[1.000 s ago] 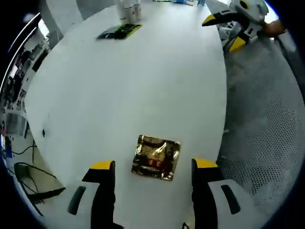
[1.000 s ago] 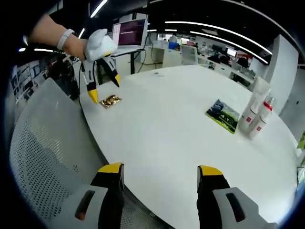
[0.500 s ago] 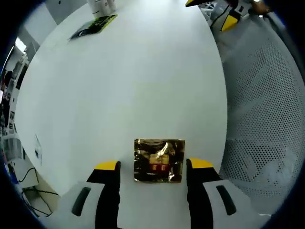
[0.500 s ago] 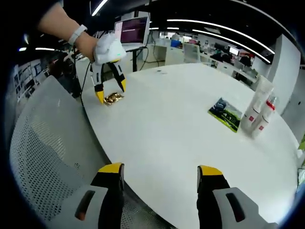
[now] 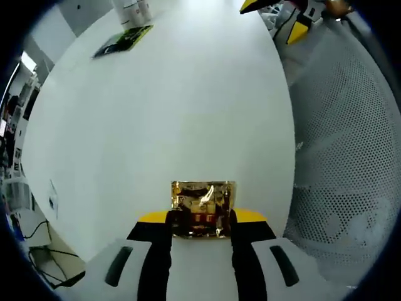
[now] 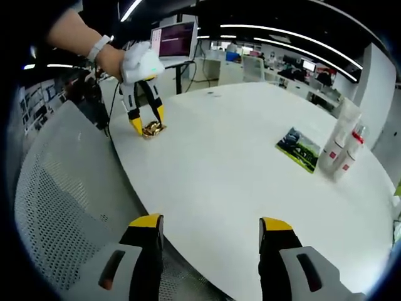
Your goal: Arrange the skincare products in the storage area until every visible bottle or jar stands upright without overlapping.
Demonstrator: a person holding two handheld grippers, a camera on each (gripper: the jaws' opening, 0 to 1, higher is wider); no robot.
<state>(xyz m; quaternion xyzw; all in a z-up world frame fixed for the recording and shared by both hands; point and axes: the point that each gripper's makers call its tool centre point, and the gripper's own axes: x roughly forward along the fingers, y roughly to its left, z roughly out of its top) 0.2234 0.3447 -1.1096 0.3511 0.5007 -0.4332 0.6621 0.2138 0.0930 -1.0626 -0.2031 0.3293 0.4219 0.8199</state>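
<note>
A crinkled gold sachet point(image 5: 202, 205) lies flat near the edge of the white round table point(image 5: 163, 119). My left gripper point(image 5: 200, 221) is shut on it, one pad against each side. The right gripper view shows the same grip from afar: left gripper point(image 6: 145, 123) held by a hand, gold sachet point(image 6: 153, 129) at its tips. A green sachet point(image 5: 122, 41) point(image 6: 299, 149) lies flat across the table. Beside it stand two white bottles point(image 6: 338, 147) point(image 5: 133, 9), upright. My right gripper point(image 6: 210, 227) hangs open over the table's near edge, holding nothing, and appears as yellow tips point(image 5: 282, 15).
A grey mesh chair point(image 5: 351, 163) point(image 6: 56, 200) sits against the table edge between the two grippers. An open laptop point(image 6: 172, 42) stands on a desk beyond the table. More desks and chairs fill the office behind.
My left gripper's jaws have come together from wide open onto the gold sachet. The right gripper has stayed in place, open.
</note>
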